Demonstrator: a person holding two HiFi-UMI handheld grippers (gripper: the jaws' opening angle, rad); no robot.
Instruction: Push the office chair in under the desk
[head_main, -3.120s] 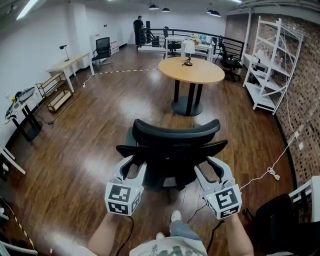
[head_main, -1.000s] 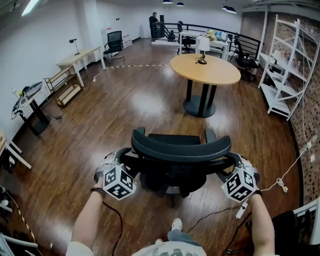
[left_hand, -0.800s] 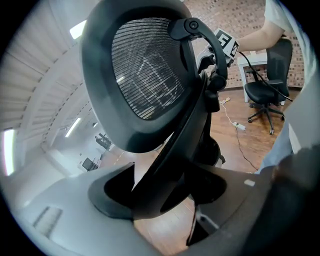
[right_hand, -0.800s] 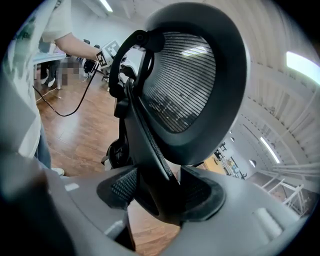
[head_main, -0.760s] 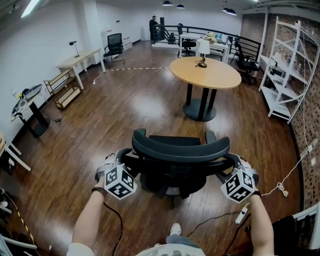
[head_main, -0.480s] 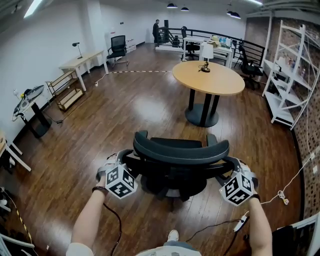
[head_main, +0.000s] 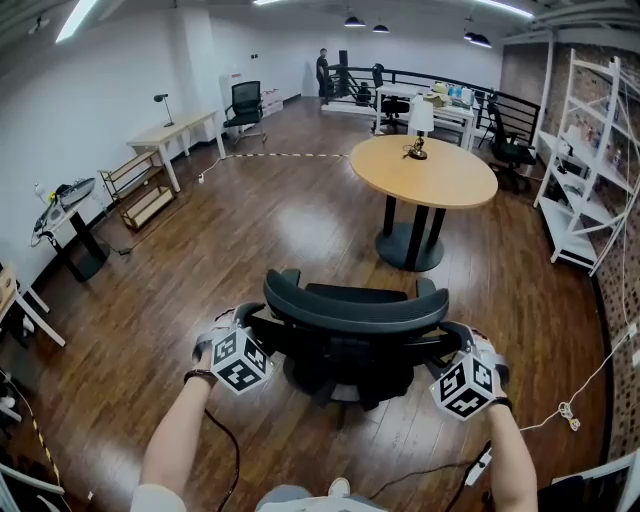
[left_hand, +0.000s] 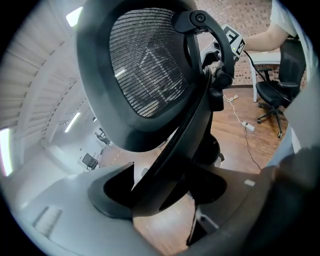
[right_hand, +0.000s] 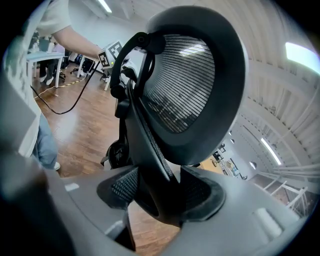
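Black office chair (head_main: 345, 312), curved mesh backrest with a dark frame, two armrests, upright on its base, backrest nearest the camera, seat facing the round table (head_main: 425, 170), well apart from it, out on open wood floor (head_main: 250, 230)

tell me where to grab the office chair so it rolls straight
Take the office chair from behind, by the two side struts of its back frame, one on each side. The struts are slim enough to fit between the pads, and an even hold on both sides should keep the chair from swivelling. The left tongs and right tongs are closed on them this way.
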